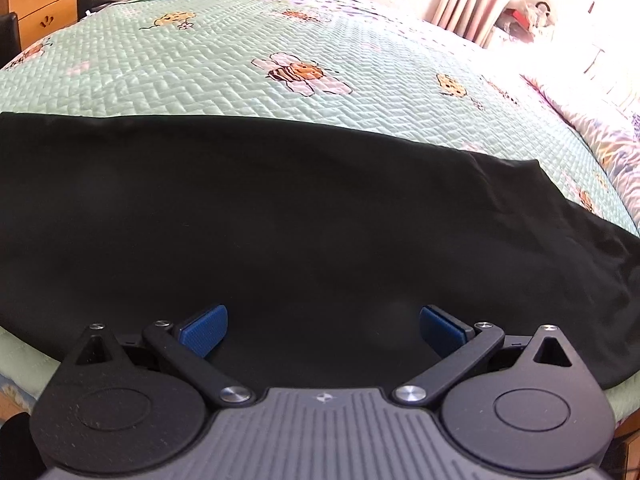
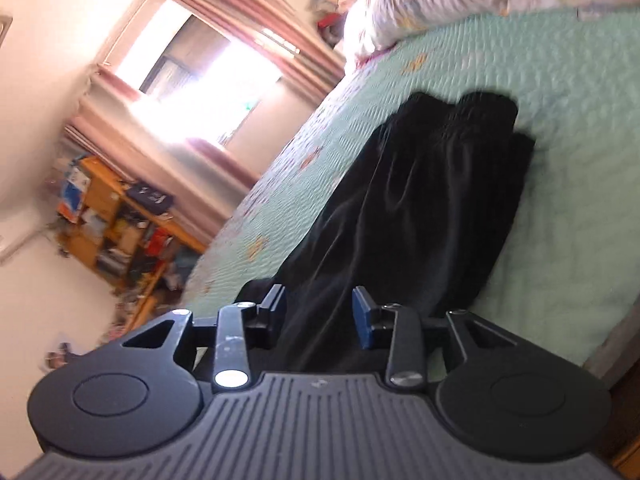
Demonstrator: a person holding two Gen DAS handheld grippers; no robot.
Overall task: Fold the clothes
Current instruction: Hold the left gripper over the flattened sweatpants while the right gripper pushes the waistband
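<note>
The bed (image 1: 224, 64) has a green bee quilt, and a window glows behind it. My black cloth (image 1: 280, 208) lies flat on it, long side running left to right across my left claw (image 1: 323, 330), right under its spread jaws. From my right claw (image 2: 320, 312), partly spread and pinching nothing, the cloth runs straight away. I think the left is nearer.
</note>
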